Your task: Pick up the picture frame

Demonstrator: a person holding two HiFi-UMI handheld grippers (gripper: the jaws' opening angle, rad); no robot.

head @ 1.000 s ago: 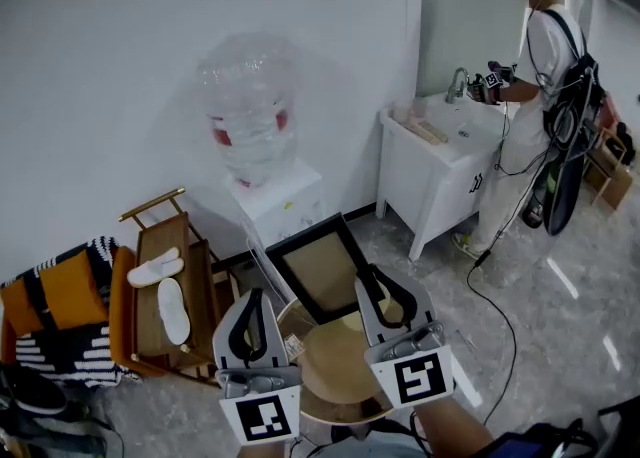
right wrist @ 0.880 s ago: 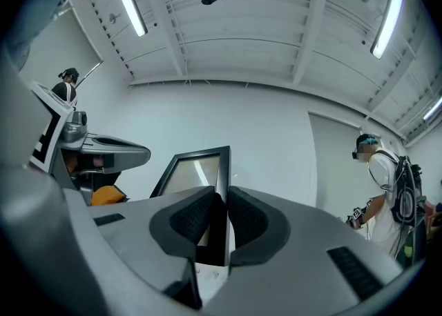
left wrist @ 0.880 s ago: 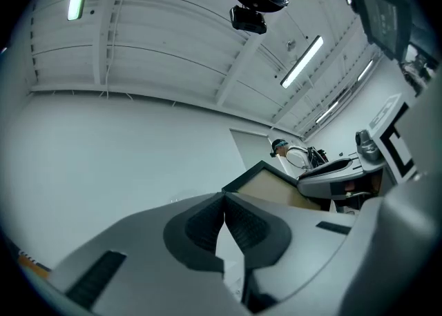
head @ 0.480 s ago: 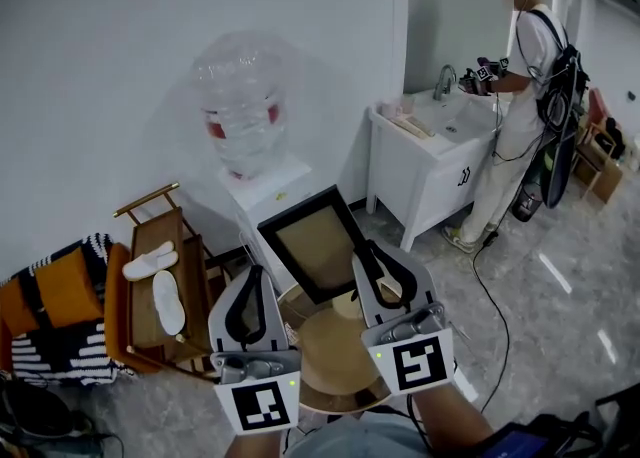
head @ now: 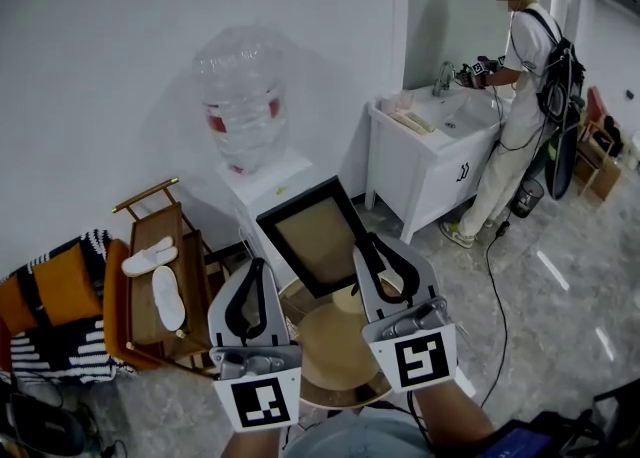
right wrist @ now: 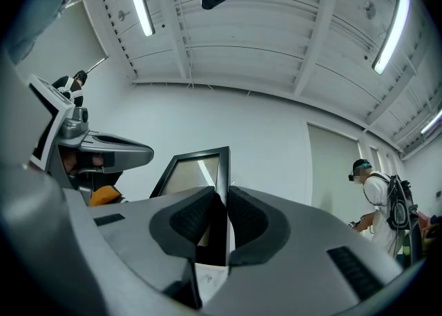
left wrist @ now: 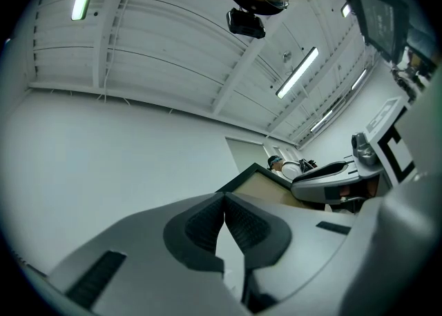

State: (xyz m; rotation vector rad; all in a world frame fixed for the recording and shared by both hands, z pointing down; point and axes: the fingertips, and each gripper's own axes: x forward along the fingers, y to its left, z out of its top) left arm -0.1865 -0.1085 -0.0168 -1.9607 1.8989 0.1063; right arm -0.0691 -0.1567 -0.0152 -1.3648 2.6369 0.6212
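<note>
The picture frame (head: 316, 236) has a black border around a tan panel and is tilted above a round wooden table (head: 335, 371). My right gripper (head: 372, 246) is shut on the frame's right edge. In the right gripper view the frame (right wrist: 192, 168) rises between the pads, with the right gripper (right wrist: 221, 201) clamped on its black side rail. My left gripper (head: 257, 268) hangs to the left of the frame, apart from it. In the left gripper view the left gripper (left wrist: 224, 201) has its tips together with nothing between them, and the frame's corner (left wrist: 262, 180) shows beyond.
A water dispenser (head: 245, 111) stands against the wall behind the frame. A wooden rack (head: 150, 316) with white slippers (head: 160, 281) is at the left. A white sink cabinet (head: 430, 161) stands at the right, with a person (head: 520, 96) at it.
The frame has risen a little above the round table with my right gripper shut on it. The left gripper stays shut beside it. The person at the sink has shifted slightly.
</note>
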